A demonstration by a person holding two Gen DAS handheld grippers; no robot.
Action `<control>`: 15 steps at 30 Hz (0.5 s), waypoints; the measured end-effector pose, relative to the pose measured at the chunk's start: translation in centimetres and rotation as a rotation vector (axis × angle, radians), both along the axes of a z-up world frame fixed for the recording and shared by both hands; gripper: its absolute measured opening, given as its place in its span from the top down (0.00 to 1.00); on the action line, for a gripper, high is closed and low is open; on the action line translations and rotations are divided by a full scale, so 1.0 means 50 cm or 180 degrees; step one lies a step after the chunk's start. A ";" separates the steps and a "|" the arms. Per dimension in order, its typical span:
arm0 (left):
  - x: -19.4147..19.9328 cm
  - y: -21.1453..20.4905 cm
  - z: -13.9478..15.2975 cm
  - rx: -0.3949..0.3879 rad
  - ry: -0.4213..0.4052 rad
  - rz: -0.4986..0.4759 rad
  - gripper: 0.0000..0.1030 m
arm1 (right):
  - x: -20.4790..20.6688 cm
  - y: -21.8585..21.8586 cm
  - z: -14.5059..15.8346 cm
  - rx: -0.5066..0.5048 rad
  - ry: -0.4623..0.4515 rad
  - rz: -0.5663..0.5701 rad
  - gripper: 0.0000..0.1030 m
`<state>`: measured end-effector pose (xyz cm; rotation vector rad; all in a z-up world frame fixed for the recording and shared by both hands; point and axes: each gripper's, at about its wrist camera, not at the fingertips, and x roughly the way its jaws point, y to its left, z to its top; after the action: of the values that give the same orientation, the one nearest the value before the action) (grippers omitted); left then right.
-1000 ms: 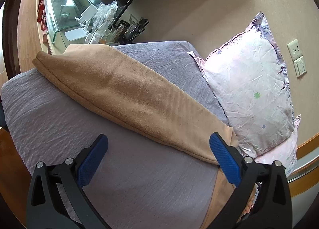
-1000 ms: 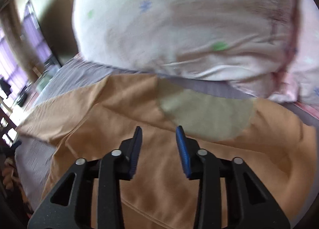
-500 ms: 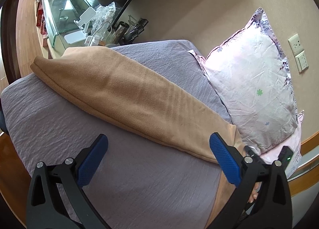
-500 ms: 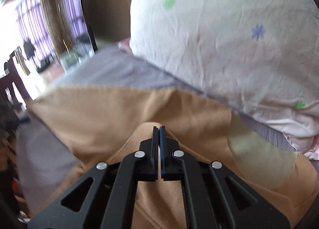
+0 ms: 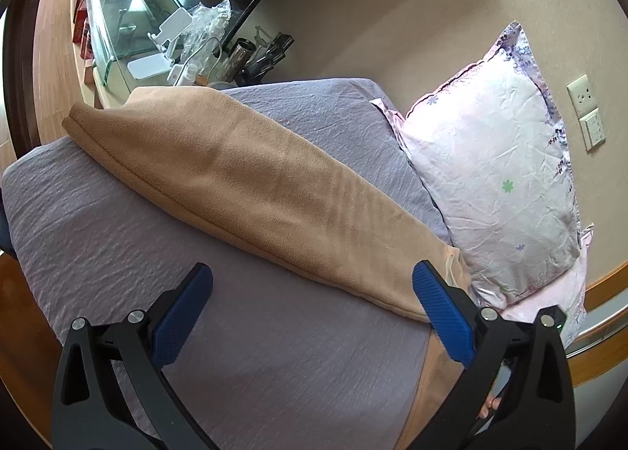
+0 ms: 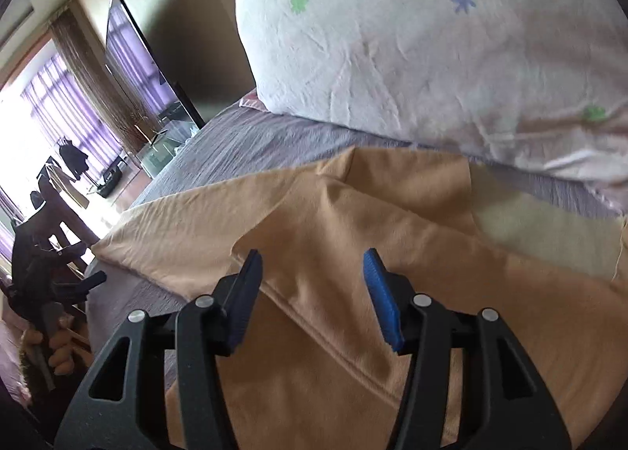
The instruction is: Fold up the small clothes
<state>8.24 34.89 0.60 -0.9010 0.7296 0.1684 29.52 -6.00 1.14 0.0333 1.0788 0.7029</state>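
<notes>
— What's different with the right gripper (image 6: 312, 293) from half a second ago?

— Its jaws were pressed together on a pinch of the tan garment (image 6: 353, 254); now they stand spread with nothing between them, the cloth lying just under and ahead of the tips.

— So the fold is laid down?

— I'd judge so: a hemmed edge runs diagonally beneath the right tongs, and past them the pillow (image 6: 431, 38) sits against the garment's far side.

— And the left gripper (image 5: 310, 312)?

— Spread wide as before, gripping nothing, over the grey sheet (image 5: 255, 352). The garment (image 5: 255, 183) stretches across ahead of it, one end reaching its right finger.
</notes>
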 end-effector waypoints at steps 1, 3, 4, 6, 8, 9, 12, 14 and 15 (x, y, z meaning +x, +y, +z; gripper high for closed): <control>0.001 0.002 0.000 -0.0021 0.0013 0.0010 0.01 | -0.013 0.002 -0.008 -0.0050 -0.0086 0.0034 0.48; 0.003 0.006 -0.001 -0.0076 0.0033 0.0031 0.01 | -0.031 0.005 0.003 -0.0139 -0.0178 0.0033 0.46; 0.004 0.011 -0.002 -0.0140 0.0044 0.0059 0.01 | -0.038 0.000 0.010 -0.0042 -0.0132 0.0023 0.46; 0.006 0.018 -0.003 -0.0215 0.0056 0.0096 0.01 | -0.056 -0.016 0.036 0.0237 -0.0104 0.0024 0.45; 0.011 0.028 -0.004 -0.0302 0.0087 0.0164 0.01 | -0.074 -0.030 0.065 0.0396 -0.0164 0.0016 0.38; 0.015 0.033 -0.004 -0.0338 0.0121 0.0212 0.01 | -0.083 -0.034 0.074 0.0467 -0.0176 0.0030 0.36; 0.026 0.044 -0.002 -0.0357 0.0209 0.0337 0.01 | -0.110 -0.061 0.099 0.0619 -0.0183 0.0066 0.34; 0.035 0.050 0.000 -0.0355 0.0292 0.0417 0.01 | -0.130 -0.080 0.114 0.0702 -0.0204 0.0089 0.34; 0.039 0.052 0.001 -0.0335 0.0341 0.0437 0.03 | -0.143 -0.095 0.125 0.0748 -0.0229 0.0103 0.33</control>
<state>10.22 37.48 0.64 -1.0493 0.7816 0.3038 22.37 -10.74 7.37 0.1911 0.9253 0.8514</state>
